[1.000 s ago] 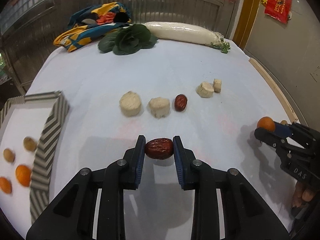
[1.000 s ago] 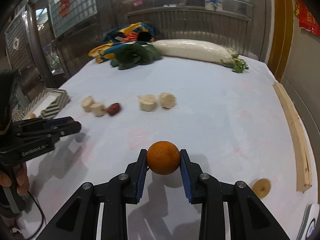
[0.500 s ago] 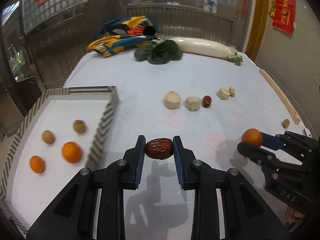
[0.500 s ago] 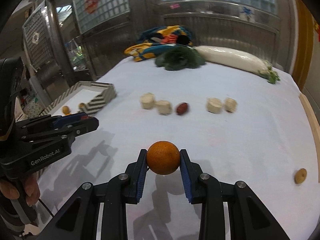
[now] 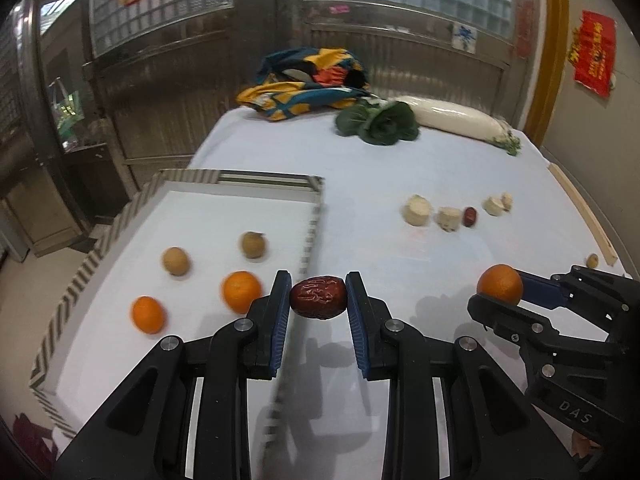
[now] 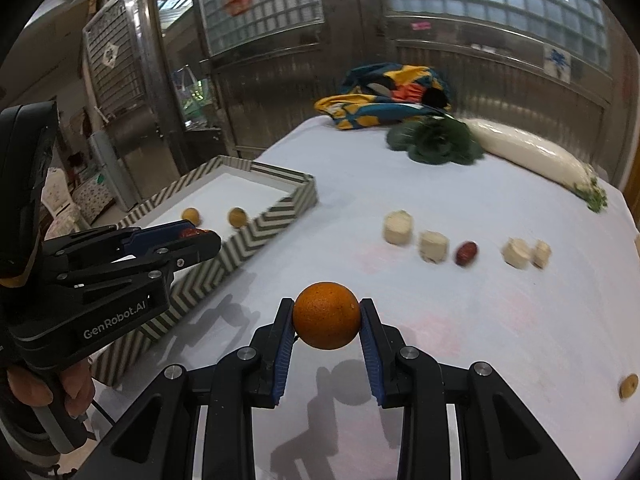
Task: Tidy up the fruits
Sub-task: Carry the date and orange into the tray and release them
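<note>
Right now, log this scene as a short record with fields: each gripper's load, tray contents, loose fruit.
left gripper: shut on red date
right gripper: shut on orange
tray: two oranges, two small brown fruits
loose on table: second red date, small brown fruit
other items: pale cut chunks, leafy greens, white radish

Wrinkled red date (image 5: 318, 297) and round orange (image 6: 326, 316) each clamped aloft; striped tray (image 5: 240, 178) holds perhaps four fruits.
</note>
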{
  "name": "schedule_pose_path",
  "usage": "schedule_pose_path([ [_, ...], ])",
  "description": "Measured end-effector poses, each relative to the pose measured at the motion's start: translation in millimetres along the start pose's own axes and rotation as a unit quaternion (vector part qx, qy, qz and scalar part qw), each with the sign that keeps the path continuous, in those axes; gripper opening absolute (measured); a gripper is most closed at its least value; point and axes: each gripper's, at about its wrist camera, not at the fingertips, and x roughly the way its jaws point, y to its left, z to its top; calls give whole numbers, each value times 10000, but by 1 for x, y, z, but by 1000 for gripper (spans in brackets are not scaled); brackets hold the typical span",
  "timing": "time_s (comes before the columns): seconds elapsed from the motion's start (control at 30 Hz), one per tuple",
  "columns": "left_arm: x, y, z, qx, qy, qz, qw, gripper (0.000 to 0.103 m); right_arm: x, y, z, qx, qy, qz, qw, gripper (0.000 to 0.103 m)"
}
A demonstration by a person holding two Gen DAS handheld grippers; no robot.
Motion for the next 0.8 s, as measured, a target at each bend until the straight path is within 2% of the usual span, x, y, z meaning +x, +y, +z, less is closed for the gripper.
schedule_pose_path([
  [0.53, -16, 68, -11, -444, -72, 517, 9977, 27, 26, 67, 30, -587, 41, 426, 9974, 31],
  [0.8, -15, 94, -21, -636, 26, 679, 9957, 27, 40, 97, 38, -850, 116, 631, 9943, 31],
])
